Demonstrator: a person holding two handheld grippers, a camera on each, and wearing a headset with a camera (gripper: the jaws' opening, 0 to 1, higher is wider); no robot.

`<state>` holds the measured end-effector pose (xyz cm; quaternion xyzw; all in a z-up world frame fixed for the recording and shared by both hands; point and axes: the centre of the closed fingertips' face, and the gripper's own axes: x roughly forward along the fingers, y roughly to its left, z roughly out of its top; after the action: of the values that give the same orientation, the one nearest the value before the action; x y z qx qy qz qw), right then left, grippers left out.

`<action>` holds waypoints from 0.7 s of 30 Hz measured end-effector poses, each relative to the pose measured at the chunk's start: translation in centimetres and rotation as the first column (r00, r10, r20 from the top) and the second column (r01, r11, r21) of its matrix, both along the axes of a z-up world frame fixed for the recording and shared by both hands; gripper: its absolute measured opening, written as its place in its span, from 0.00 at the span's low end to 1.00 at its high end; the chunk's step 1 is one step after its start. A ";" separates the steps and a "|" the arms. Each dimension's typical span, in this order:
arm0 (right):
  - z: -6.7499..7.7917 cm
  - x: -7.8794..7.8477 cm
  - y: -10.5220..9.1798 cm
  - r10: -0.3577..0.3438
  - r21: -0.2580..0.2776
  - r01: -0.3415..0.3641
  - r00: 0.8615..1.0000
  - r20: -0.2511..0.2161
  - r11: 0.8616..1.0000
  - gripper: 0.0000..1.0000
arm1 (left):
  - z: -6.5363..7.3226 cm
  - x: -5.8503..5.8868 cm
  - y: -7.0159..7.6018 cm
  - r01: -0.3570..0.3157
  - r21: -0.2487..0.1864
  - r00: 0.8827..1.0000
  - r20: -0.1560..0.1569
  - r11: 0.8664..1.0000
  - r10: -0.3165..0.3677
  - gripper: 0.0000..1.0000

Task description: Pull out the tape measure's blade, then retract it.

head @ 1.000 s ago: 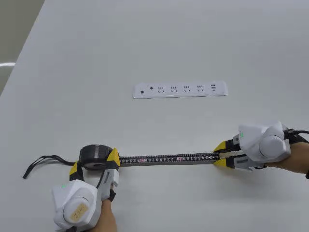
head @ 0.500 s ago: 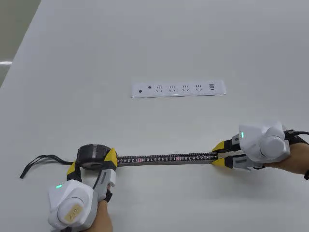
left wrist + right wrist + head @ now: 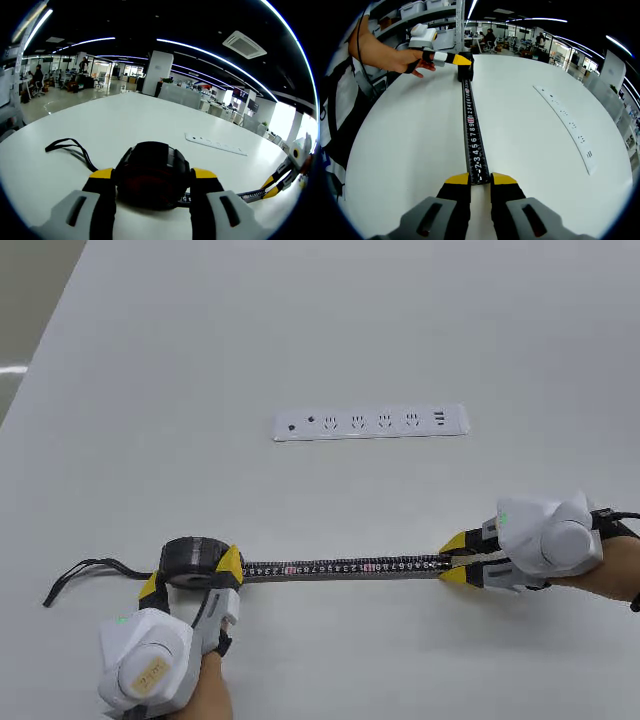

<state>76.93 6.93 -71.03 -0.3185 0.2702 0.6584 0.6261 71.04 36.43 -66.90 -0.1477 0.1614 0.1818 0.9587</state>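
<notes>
Across the wide white table point(image 3: 300, 320), the long white power strip point(image 3: 372, 424) lay in the upper middle of the head view, well apart from the work. Lower down, the dark, numbered steel blade point(image 3: 340, 568) ran left to right, no longer than a second before: your pull had stopped. Your right gripper point(image 3: 450, 560) pinched the blade's tip at lower right. Your left gripper point(image 3: 192, 578) clamped the round black tape measure case point(image 3: 195, 558) at lower left. The pull-out looked done, and retracting seemed next.

Matt blk plastic tape measure point(image 3: 198, 560); dark printed blade point(image 3: 345, 567); smooth matt white table point(image 3: 300, 330).
</notes>
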 end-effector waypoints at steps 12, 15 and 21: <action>0.0 -0.1 0.1 0.005 -0.005 -0.005 1.000 0.001 1.000 0.13 | 0.0 0.1 -0.1 0.003 0.014 1.000 -0.002 1.000 -0.003 0.55; 0.0 -0.1 0.2 0.006 -0.005 -0.006 1.000 0.002 1.000 0.13 | 0.0 0.0 -0.1 0.000 0.012 1.000 -0.002 1.000 0.000 0.55; 0.0 -0.1 0.3 0.005 -0.005 -0.005 1.000 0.004 1.000 0.13 | 0.0 0.0 -0.1 -0.004 0.007 1.000 -0.002 1.000 0.004 0.55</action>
<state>76.79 7.20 -71.02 -0.3220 0.2701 0.6585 0.6242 71.04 36.36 -66.93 -0.1445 0.1617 0.1845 0.9586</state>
